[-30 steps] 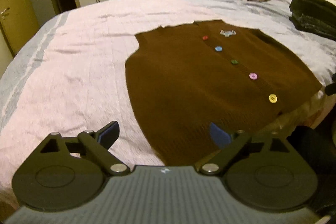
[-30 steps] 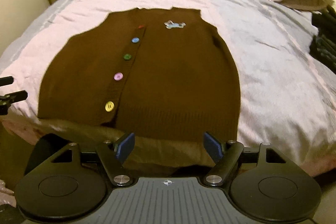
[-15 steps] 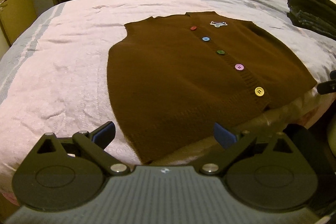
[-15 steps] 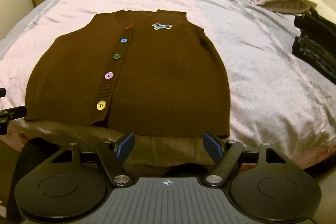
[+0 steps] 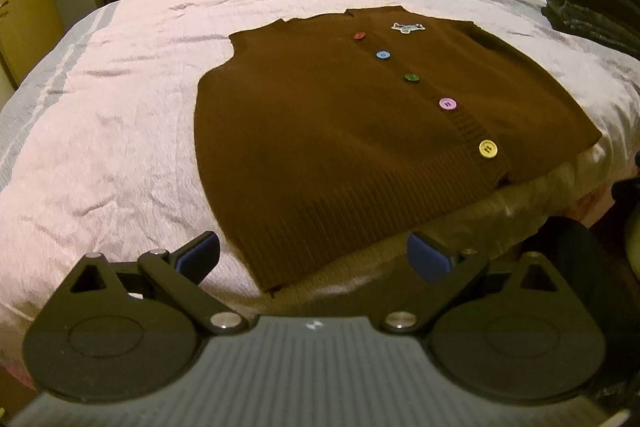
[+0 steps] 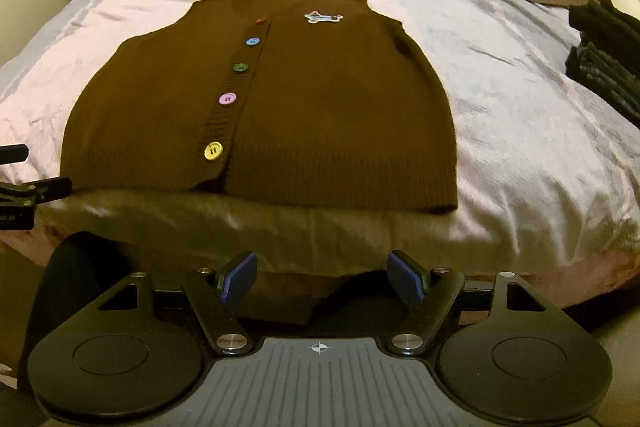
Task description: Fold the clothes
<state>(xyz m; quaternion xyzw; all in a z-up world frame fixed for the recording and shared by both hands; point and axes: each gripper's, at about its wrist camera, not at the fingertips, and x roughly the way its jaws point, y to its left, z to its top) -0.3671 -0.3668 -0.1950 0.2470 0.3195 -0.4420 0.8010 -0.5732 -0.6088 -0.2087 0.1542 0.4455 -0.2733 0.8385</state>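
Across the near end of the bed (image 6: 520, 115) lies a brown knitted vest (image 6: 320, 99), flat, buttoned, front up, its ribbed hem along the mattress edge; both tongs hang short of it, the left tongs (image 5: 314, 259) wide and empty over the hem's left corner, the right tongs (image 6: 318, 277) wide and empty below the hem; the knit looks soft, light and limp, likely to sag and stretch if lifted by one point; best taken at the hem corners or side seams, clear of the buttons (image 6: 213, 151).
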